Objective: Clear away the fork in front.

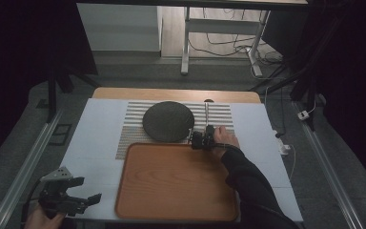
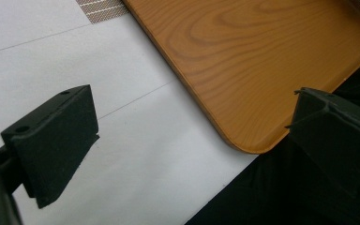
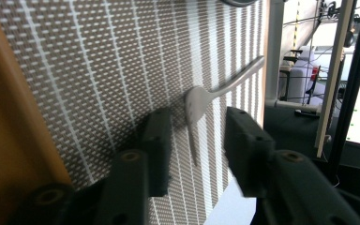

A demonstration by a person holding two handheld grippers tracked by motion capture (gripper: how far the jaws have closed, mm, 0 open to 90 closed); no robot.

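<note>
A silver fork lies on the striped placemat, to the right of a dark round plate. My right gripper sits at the fork's near end, just beyond the wooden tray. In the right gripper view the fork points its tines down between the two jaws of my right gripper, which is open and stands apart from it on both sides. My left gripper hovers open at the table's front left corner. In its own view my left gripper holds nothing, its jaws wide apart.
The tray lies near the table's front edge on a white cover. A strip of placemat runs between tray and plate. Beyond the table are a desk frame and floor cables.
</note>
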